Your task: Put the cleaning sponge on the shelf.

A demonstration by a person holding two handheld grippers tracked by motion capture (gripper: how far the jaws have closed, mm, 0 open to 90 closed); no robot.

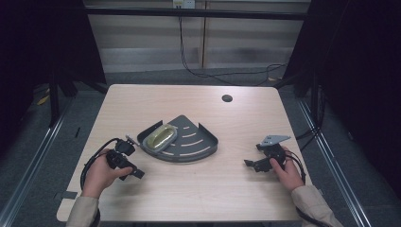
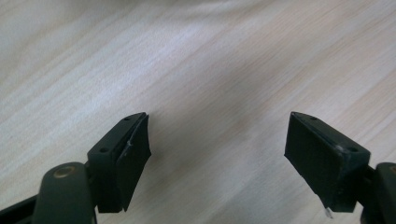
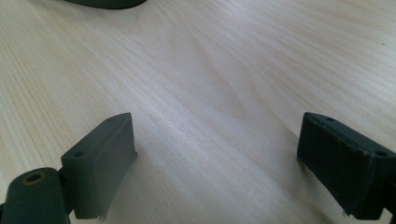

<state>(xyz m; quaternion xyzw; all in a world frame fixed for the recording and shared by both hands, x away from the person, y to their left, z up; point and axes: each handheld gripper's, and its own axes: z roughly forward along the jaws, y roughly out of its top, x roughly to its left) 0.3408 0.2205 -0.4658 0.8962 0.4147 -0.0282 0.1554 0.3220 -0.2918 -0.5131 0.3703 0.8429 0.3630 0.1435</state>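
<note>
While both of our grippers rest low over the near half of the bench (image 1: 142,198), the thing we are after sits between them: a yellowish oval dish (image 1: 159,137) lying in the left part of a dark, fan-shaped tray (image 1: 208,146) near the middle of the bench. From the left gripper (image 1: 135,171) the dish lies forward and a little to the right, close by; from the right gripper (image 1: 250,163) it lies well off to the left, past the tray's curved near wall. So the left hand (image 1: 98,174) is plainly the nearer one. The dish's long axis runs on a slant, from near-left to far-right, roughly along the tray's straight left wall.

Our left fingers (image 2: 122,161) stand wide apart with bare wood between them, and the right fingers (image 3: 100,163) are just as wide and empty; the tray's edge (image 3: 105,3) shows at the top of the right gripper view.

We judge that the tray's raised left wall is what stands in the way, so the reach should come over it from above. A round cable hole (image 1: 227,98) sits by the far edge, well clear.
</note>
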